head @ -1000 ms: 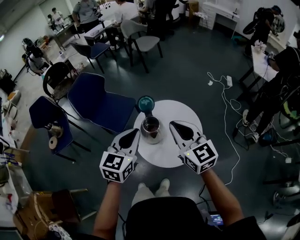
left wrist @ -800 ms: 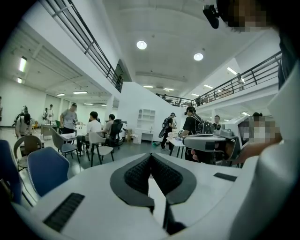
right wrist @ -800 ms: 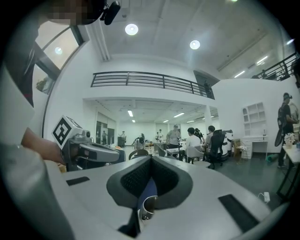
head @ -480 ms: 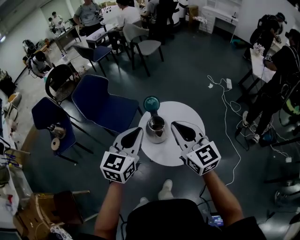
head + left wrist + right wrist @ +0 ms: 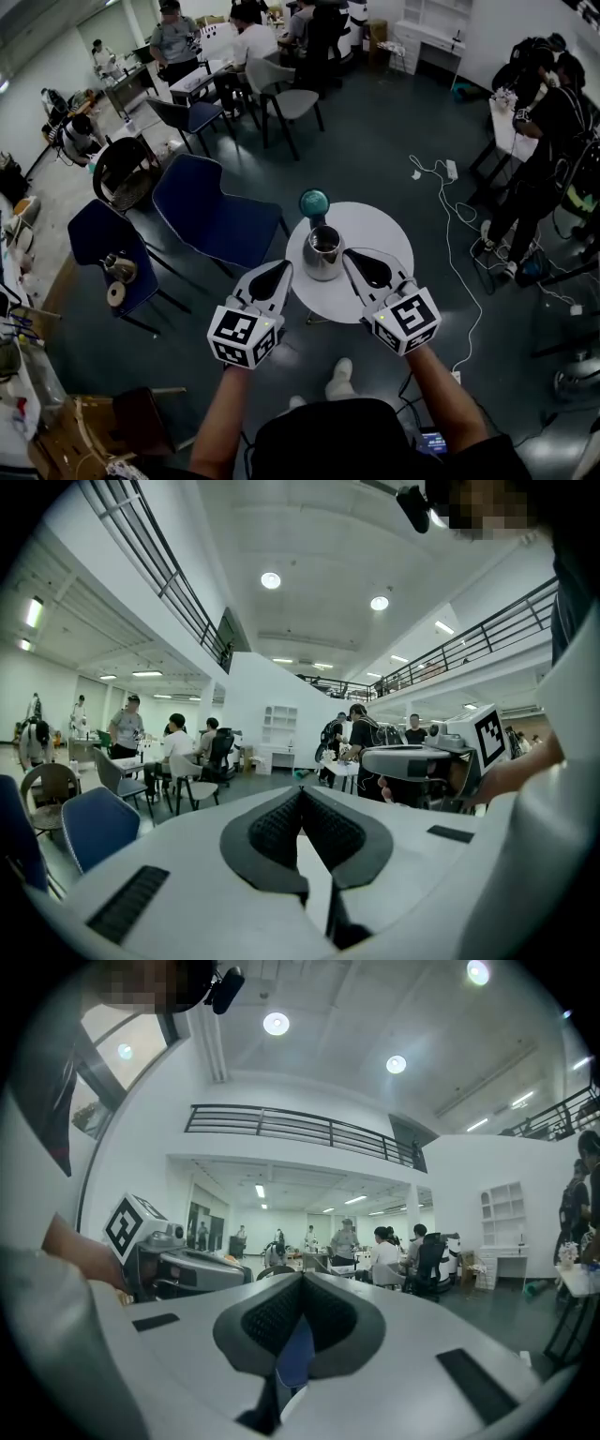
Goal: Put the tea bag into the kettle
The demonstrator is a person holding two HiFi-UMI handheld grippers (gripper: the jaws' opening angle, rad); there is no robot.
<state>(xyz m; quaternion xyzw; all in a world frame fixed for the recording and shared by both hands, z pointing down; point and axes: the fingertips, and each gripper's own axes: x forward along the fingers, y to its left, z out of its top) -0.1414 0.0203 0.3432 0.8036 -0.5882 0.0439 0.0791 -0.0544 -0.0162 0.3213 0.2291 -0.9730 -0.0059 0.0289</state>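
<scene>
A steel kettle [image 5: 323, 253] stands open-topped on a small round white table [image 5: 375, 234] in the head view. I see no tea bag in any view. My left gripper [image 5: 283, 267] hovers just left of the kettle, its jaws shut and empty. My right gripper [image 5: 348, 254] hovers just right of the kettle, also shut with nothing in it. Both gripper views look level across the room, over the table. There the left gripper [image 5: 301, 792] and the right gripper [image 5: 300, 1280] show their pads pressed together.
A teal round object [image 5: 314, 202] sits on the table behind the kettle. Blue chairs [image 5: 211, 211] stand to the left of the table. A white cable [image 5: 459, 216] trails over the floor on the right. Several people sit and stand at desks around the room.
The table and kettle have drifted up and to the right in the head view. Both grippers stay shut, still flanking the kettle.
</scene>
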